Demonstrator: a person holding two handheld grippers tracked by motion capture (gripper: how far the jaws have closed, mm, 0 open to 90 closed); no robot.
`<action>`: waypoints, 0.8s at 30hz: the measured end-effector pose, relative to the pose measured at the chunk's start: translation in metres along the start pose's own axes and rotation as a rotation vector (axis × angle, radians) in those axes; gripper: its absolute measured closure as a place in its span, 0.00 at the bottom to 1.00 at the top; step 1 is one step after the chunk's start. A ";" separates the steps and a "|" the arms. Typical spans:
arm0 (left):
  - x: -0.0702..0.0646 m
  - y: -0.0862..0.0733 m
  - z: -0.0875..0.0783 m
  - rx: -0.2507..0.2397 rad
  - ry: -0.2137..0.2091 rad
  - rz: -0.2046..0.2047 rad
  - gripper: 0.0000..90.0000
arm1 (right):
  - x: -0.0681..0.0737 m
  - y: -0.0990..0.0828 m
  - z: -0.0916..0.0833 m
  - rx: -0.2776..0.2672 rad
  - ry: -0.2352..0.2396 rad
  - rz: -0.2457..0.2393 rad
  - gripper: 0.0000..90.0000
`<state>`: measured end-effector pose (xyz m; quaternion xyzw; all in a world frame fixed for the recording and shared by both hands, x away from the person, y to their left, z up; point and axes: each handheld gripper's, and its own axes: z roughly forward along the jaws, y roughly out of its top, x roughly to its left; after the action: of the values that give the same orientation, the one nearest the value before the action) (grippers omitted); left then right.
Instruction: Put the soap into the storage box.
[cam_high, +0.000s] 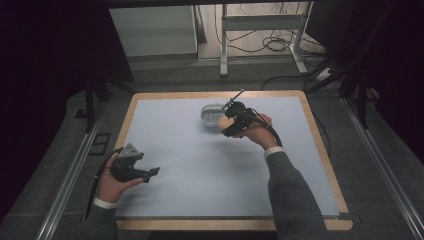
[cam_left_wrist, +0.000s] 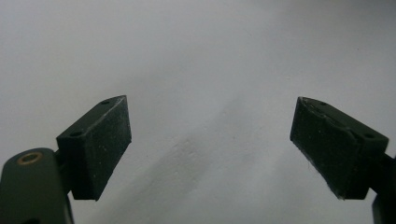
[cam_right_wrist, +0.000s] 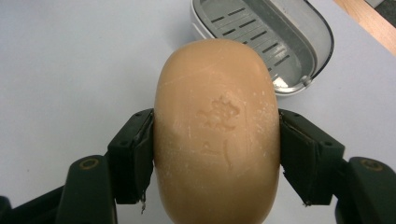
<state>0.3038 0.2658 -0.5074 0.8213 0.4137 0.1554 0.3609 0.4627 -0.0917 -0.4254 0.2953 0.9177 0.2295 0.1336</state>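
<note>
A tan oval bar of soap (cam_right_wrist: 217, 130) with a stamped mark is clamped between the jaws of my right gripper (cam_right_wrist: 217, 154), which is shut on it. In the high view the right gripper (cam_high: 226, 124) holds the soap (cam_high: 222, 121) just in front of a grey soap dish (cam_high: 211, 114) at the mat's far middle. The soap dish (cam_right_wrist: 280, 37) has a slotted insert and lies beyond the soap, empty. My left gripper (cam_high: 154, 172) rests low at the mat's near left, open, with nothing between its pads (cam_left_wrist: 100, 144).
A pale blue mat (cam_high: 200, 170) covers a wooden board (cam_high: 320, 145). Metal rails run along both sides of the table. Beyond the far edge stand a white frame and loose cables on the floor.
</note>
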 end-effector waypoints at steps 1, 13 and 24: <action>0.000 0.000 0.000 0.000 -0.001 -0.003 0.14 | -0.001 0.001 0.001 0.001 0.000 0.001 0.36; 0.001 0.000 0.000 0.002 0.001 0.001 0.14 | -0.012 0.006 0.012 -0.009 0.017 0.008 0.36; 0.000 0.000 0.001 -0.002 0.002 -0.004 0.14 | -0.018 0.009 0.028 0.019 0.007 -0.007 0.36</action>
<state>0.3042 0.2657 -0.5084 0.8198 0.4156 0.1559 0.3618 0.4917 -0.0863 -0.4429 0.2923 0.9214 0.2214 0.1284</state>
